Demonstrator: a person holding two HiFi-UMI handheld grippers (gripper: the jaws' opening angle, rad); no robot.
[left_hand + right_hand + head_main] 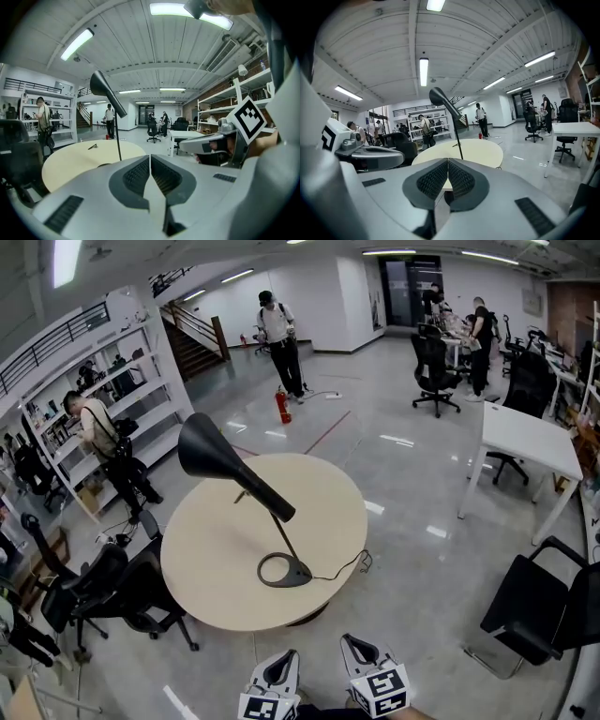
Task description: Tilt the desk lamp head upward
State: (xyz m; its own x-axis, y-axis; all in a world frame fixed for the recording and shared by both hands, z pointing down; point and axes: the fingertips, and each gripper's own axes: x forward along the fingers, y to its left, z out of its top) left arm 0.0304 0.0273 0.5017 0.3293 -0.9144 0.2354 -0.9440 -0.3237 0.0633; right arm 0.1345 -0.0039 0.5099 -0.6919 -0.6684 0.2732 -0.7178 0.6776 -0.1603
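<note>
Hovering short of the table's (216, 559) near edge: left gripper (278, 667) and right gripper (361, 651), jaws pressed together, empty. Standing on the table near that edge: black lamp (239, 486), head seemingly drooping leftward.

We find the desk lamp (262, 493) on the round table (216, 568), its base (298, 571) near the near edge, its head (208, 451) leaning left and away. An office chair (112, 592) stands left of the table, a desk (525, 437) far right, a fire extinguisher (282, 406) on the floor behind; our left gripper (281, 664) and right gripper (354, 649) sit side by side before it.
</note>
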